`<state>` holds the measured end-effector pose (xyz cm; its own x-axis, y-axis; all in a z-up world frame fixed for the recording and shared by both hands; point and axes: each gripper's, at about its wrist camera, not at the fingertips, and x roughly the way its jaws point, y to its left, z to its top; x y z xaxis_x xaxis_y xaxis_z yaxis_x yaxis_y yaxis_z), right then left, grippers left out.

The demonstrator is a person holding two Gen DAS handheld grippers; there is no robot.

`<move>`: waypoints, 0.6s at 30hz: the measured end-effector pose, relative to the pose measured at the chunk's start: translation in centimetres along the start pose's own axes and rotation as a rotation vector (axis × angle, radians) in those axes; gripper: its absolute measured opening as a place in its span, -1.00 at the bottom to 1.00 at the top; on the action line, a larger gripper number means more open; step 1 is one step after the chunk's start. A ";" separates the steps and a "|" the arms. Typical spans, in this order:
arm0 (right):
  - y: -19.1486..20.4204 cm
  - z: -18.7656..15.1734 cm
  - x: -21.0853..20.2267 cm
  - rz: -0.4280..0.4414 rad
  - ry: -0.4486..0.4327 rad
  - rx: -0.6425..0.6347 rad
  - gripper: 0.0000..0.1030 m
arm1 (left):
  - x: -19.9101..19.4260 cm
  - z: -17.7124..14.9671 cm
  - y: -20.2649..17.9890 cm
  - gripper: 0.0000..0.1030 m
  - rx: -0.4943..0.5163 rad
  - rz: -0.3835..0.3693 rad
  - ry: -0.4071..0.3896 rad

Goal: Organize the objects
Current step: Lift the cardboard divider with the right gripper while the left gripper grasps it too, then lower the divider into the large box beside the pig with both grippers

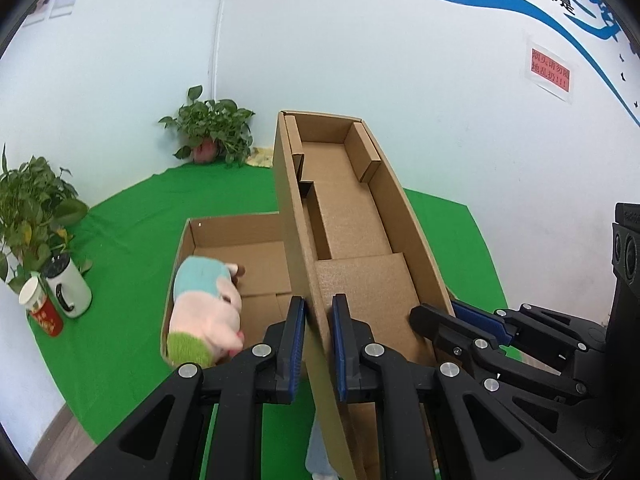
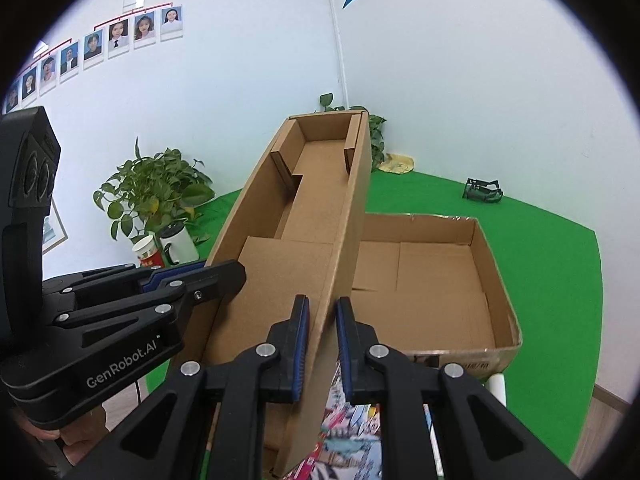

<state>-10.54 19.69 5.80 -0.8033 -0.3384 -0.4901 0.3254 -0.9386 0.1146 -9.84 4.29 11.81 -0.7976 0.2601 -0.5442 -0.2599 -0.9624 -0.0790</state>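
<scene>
A long cardboard lid with folded inner flaps is held tilted above an open cardboard box. My left gripper is shut on the lid's left wall. My right gripper is shut on the lid's right wall; it also shows in the left wrist view. A plush toy, pink with teal and green parts, lies in the box's left side. In the right wrist view the box shows a bare floor.
A green cloth covers the table. Two potted plants stand by the wall. A white mug and a red-and-white cup stand at the left. A black object lies far right. Colourful printed items lie under the lid.
</scene>
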 end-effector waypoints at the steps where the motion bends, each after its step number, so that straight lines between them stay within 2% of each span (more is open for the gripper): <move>1: -0.2 0.5 0.3 -0.001 -0.002 0.002 -0.75 | 0.3 0.7 -0.1 -0.80 0.005 0.003 0.001; 11: -0.9 3.6 3.4 0.015 0.008 -0.008 -0.75 | 4.2 5.4 1.3 -0.80 -0.006 0.017 0.008; 18: -1.7 5.8 8.1 0.062 0.092 -0.016 -0.75 | 9.0 7.8 4.3 -0.80 -0.043 0.051 0.043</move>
<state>-20.46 18.12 6.64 -0.7326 -0.3877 -0.5595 0.3816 -0.9146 0.1340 -22.43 3.07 13.06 -0.7848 0.2083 -0.5837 -0.1956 -0.9769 -0.0858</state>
